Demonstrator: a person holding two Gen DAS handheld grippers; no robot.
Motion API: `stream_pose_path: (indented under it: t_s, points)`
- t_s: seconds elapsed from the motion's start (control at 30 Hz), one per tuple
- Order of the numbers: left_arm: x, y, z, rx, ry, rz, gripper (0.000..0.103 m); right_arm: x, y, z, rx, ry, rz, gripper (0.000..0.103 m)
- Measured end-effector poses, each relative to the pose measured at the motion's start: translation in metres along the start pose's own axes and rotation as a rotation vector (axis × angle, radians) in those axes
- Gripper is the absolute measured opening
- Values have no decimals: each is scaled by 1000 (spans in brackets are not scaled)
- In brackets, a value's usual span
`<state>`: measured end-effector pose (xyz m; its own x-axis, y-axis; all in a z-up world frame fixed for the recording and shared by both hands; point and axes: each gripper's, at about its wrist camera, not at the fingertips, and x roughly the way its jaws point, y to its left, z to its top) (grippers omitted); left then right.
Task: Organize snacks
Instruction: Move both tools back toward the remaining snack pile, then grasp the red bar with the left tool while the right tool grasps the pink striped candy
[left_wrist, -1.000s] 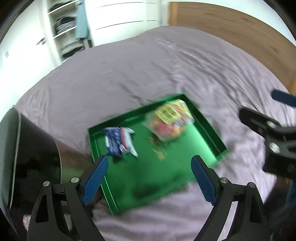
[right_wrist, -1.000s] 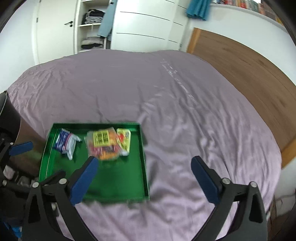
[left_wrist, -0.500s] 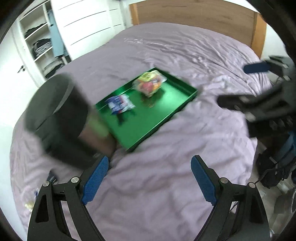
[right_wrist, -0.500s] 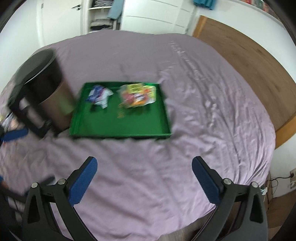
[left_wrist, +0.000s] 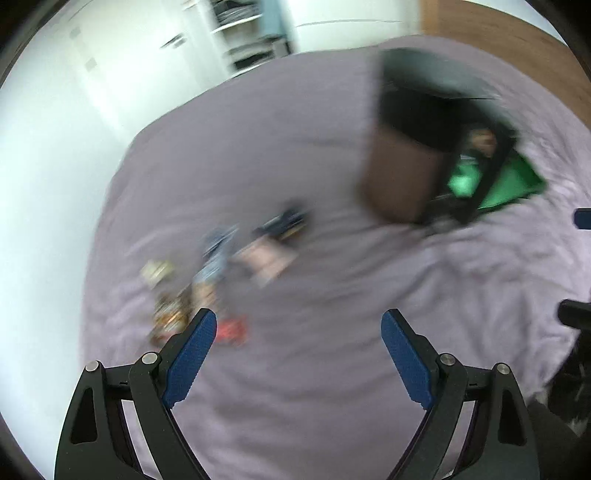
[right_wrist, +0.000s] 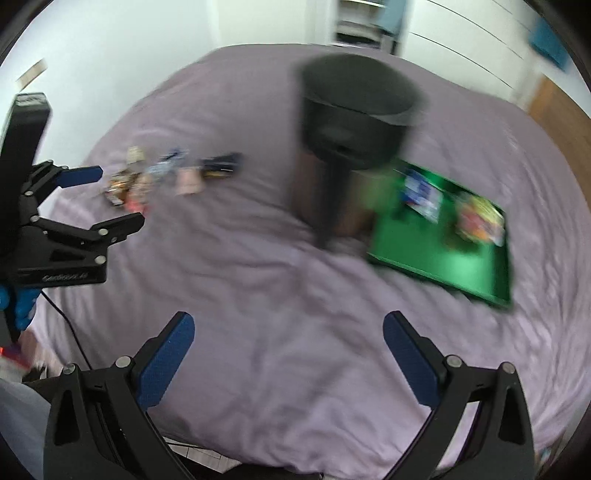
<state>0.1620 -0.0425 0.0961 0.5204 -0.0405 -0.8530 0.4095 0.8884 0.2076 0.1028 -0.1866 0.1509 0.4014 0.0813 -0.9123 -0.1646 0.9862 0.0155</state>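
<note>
A green tray (right_wrist: 436, 254) lies on the purple bed and holds a blue-white packet (right_wrist: 423, 194) and a colourful candy bag (right_wrist: 478, 219). It shows partly behind the bin in the left wrist view (left_wrist: 513, 184). Several loose snack packets (left_wrist: 221, 266) lie in a blurred cluster on the bed, also in the right wrist view (right_wrist: 166, 177). My left gripper (left_wrist: 295, 350) is open and empty above the bed, right of the cluster. It also shows from the side in the right wrist view (right_wrist: 110, 195). My right gripper (right_wrist: 288, 354) is open and empty.
A dark pedal bin (right_wrist: 354, 147) with a black lid stands on the bed between tray and loose snacks, also in the left wrist view (left_wrist: 417, 147). White wardrobes (left_wrist: 258, 33) and a wooden headboard (right_wrist: 561, 114) lie beyond. The bed's near edge (right_wrist: 258, 458) is below my right gripper.
Both views have swung left, away from the tray. The loose snack cluster has come into view and the bin now sits mid-frame. Both grippers stay open.
</note>
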Motion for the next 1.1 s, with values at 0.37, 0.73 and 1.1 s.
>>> stream_pose_path:
  t_s: [0.37, 0.73, 1.1]
  points:
    - [38, 122, -58, -258, 98, 141, 87, 65, 101, 83, -171, -11, 150, 103]
    - [87, 117, -56, -481, 171, 15, 87, 133, 102, 110, -152, 26, 134, 103]
    - [130, 116, -34, -651, 213, 9, 87, 165, 84, 121, -126, 40, 168, 103]
